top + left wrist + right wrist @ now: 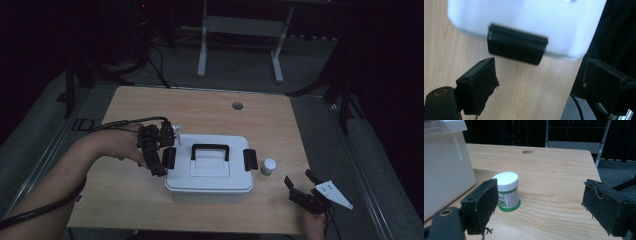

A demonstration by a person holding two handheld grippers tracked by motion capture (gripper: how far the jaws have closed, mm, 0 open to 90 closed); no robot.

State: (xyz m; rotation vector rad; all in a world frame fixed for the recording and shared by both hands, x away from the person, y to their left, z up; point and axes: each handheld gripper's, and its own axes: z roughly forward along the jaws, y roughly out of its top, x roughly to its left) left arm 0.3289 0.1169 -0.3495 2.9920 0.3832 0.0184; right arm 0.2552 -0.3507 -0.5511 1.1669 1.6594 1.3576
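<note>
A white lidded box stands on the wooden table, with a black handle on top and a black latch on each end. My left gripper hovers by the box's left end and is open. In the left gripper view its jaws stand wide apart just short of the left latch, with nothing between them. A small jar with a white cap and green label stands to the right of the box. My right gripper is open near the table's front right corner, and the jar stands a little beyond its left jaw.
A round cable hole lies in the table's far middle. A white frame on legs stands on the dark floor behind the table. The box's right latch faces the jar. The table edge runs close to the right of my right gripper.
</note>
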